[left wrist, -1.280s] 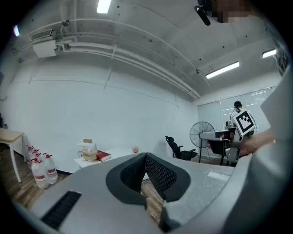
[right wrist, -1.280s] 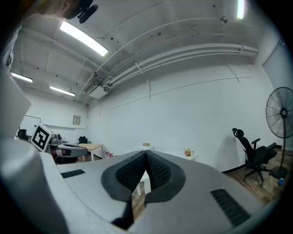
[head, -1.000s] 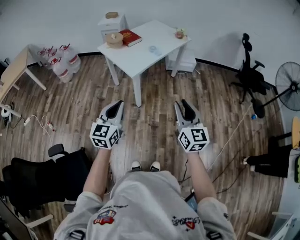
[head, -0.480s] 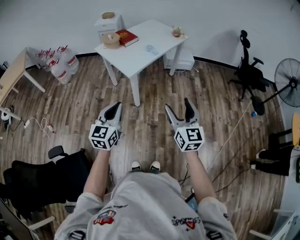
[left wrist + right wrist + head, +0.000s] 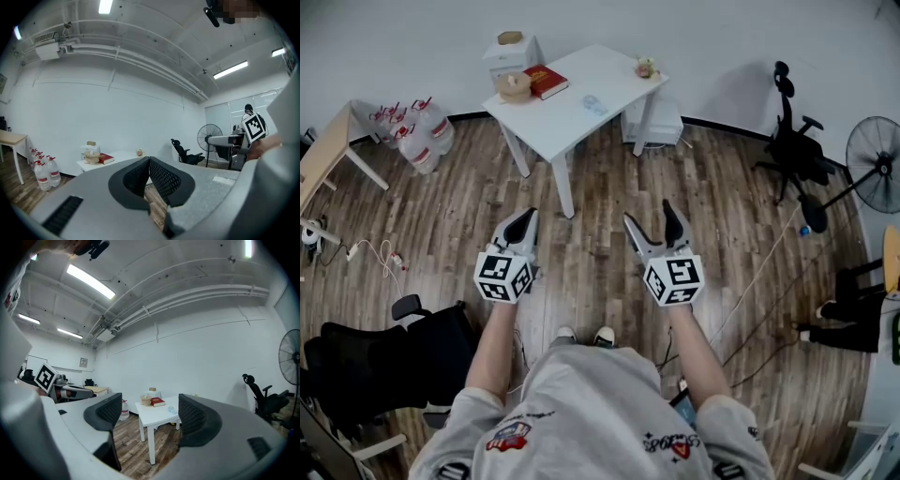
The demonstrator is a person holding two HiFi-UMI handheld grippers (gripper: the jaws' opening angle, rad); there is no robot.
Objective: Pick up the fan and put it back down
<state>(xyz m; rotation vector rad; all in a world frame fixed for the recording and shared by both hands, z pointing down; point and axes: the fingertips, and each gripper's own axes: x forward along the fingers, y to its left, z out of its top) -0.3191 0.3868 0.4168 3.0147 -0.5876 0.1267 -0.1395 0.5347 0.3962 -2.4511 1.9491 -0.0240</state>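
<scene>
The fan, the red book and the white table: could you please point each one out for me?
fan [image 5: 868, 161], head view, on the round grille.
red book [image 5: 546, 81], head view, on its cover.
white table [image 5: 562, 122], head view, on a bare part of its top.

right gripper [image 5: 649, 215] just opened, empty, left gripper [image 5: 527, 217] closed, fan [image 5: 874, 157] far right

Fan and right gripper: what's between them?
Head view: bare wood floor, then the black office chair just before the fan. The right gripper, jaws just opened, holds nothing.
</scene>
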